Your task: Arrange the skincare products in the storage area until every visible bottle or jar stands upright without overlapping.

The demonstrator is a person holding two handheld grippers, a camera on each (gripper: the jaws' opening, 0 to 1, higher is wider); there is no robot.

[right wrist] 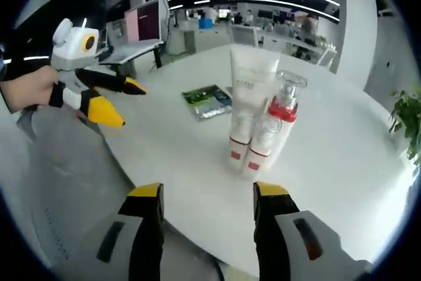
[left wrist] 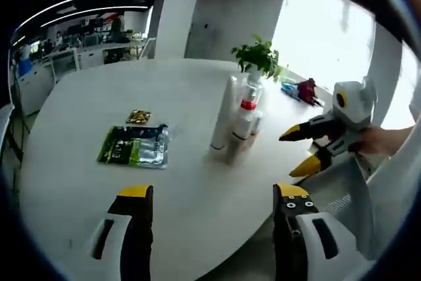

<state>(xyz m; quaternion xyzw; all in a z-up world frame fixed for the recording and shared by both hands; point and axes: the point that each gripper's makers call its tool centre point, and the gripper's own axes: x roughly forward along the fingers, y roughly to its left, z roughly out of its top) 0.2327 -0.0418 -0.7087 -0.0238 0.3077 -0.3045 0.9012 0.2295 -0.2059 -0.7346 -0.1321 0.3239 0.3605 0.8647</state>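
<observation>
white tube [right wrist: 250,80] standing tall on its cap, clear pump bottle [right wrist: 284,111] with red collar right beside it, two small red-banded bottles [right wrist: 258,146] in front, all upright, tight cluster on white bench [right wrist: 342,162]

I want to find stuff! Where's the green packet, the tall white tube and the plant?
Green packet [left wrist: 133,146]: left gripper view, middle of its front.
Tall white tube [right wrist: 251,80]: right gripper view, wide upper part.
Potted plant [left wrist: 258,55]: left gripper view, its leaves.

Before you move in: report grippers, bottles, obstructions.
Left gripper and right gripper open, empty. Bottles clustered upright on table. Green packet lies apart.
</observation>
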